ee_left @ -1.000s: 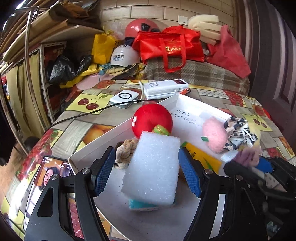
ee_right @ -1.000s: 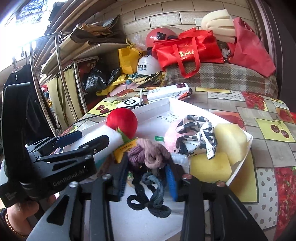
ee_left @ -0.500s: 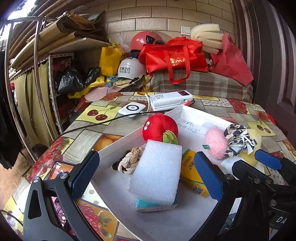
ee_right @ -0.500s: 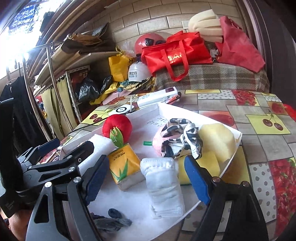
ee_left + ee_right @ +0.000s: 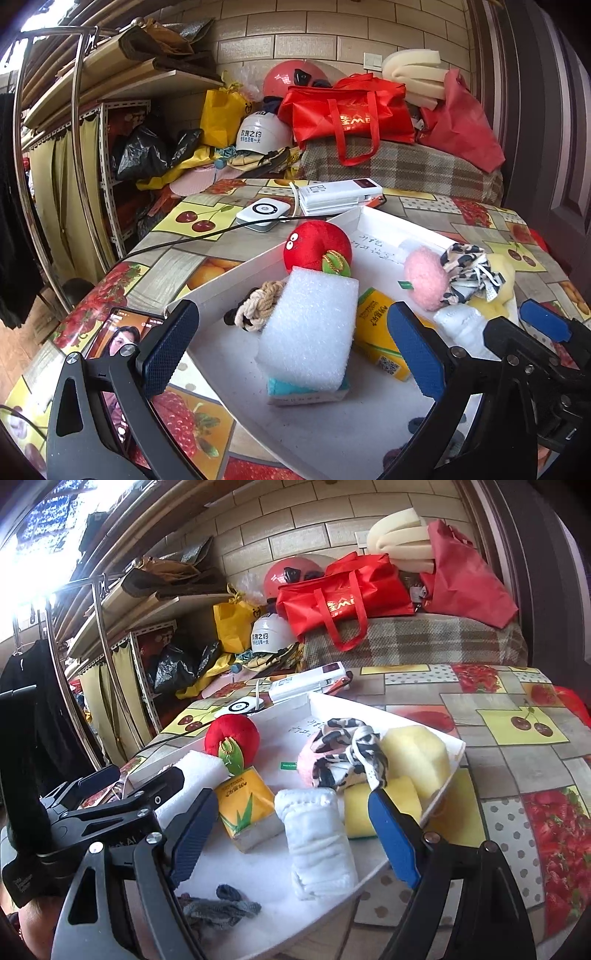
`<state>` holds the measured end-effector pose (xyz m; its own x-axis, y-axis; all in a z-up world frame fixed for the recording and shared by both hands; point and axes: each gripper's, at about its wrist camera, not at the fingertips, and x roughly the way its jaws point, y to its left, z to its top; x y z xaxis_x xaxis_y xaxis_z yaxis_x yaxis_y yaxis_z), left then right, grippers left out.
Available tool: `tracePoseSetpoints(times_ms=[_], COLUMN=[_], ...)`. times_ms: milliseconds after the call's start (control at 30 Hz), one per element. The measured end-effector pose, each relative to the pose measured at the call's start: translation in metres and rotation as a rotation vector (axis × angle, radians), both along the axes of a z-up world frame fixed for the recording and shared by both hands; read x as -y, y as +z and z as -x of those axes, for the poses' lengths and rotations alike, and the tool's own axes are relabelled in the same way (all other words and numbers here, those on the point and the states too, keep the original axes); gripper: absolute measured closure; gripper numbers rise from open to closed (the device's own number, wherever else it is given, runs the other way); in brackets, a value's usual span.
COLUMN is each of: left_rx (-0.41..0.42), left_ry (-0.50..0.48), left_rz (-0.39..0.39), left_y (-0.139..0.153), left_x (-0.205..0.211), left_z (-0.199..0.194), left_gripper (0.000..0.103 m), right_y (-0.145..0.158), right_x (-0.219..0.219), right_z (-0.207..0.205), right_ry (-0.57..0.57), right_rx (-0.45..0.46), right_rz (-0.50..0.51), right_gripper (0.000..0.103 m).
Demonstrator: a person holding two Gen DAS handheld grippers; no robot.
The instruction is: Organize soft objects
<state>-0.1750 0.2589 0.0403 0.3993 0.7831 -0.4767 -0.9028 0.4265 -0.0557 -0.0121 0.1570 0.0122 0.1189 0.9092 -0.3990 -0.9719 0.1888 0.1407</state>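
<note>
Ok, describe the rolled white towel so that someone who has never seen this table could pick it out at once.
Start at the shallow white tray on the fruit-patterned tablecloth. Near its front edge, the rolled white towel lies between the yellow tissue pack and the yellow sponge. It is the only white, ribbed cloth roll; the white foam block is flat-sided.

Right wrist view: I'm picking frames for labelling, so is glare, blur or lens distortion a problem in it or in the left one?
Right wrist view: the window at upper left is blown out to white, though the white tray stays evenly lit and sharp. Left wrist view: no strong glare; the white foam block shows crisp texture. Both views: fisheye bending curves the brick wall and darkens the corners.
</note>
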Motion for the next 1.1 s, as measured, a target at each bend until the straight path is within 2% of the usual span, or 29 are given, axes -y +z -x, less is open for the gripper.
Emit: tracePoseSetpoints(times_ms=[100, 167, 267, 367, 500, 600, 733, 933, 1100], left_rx=[0.012, 0.013, -0.017, -0.074, -0.095, -0.101, -0.097, -0.166, -0.158], left_ry=[-0.014, -0.033, -0.08, -0.128, -0.216, -0.23, -0.231, -0.229, -0.198], left_rz=[-0.016, -0.033, -0.055, -0.12, -0.151, -0.156, -0.169, -0.12, -0.112], left_y=[0.002, 0.003, 0.004, 0.006, 0.007, 0.007, 0.008, 0.003, 0.005], left_x=[0.012, 0.022, 0.04, 0.066, 0.101, 0.121, 0.14, 0.155, 0.163], left_z=[0.001, -0.001, -0.01, -0.023, -0.031, -0.032, -0.028, -0.031, -0.024], left_gripper=[0.0, 0.0, 0.0, 0.0, 0.0, 0.0, 0.0, 0.0, 0.0], right_y=[0.002, 0.006, 0.01, 0.009, 0.008, 0.011, 0.015, 0.016, 0.013], right_x=[0.013, 0.032, 0.06, 0.074, 0.09, 0.114, 0.146, 0.175, 0.188], right_z=[0.002, 0.005, 0.016, 0.024, 0.014, 0.007, 0.003, -0.01, -0.011], right_ry=[-0.008, -0.026, -0.064, -0.128, -0.17, -0.209, -0.254, -0.294, -0.314], right_rx=[0.016, 0.047, 0.156, 0.249, 0.222, 0.198, 0.202, 0.145, 0.164], right_rz=[-0.028, -0.106, -0.186, -0.156, -0.124, -0.166, -0.221, -0.198, -0.17], right_gripper=[0.02, 0.02, 0.02, 0.02, 0.02, 0.019, 0.019, 0.019, 0.019])
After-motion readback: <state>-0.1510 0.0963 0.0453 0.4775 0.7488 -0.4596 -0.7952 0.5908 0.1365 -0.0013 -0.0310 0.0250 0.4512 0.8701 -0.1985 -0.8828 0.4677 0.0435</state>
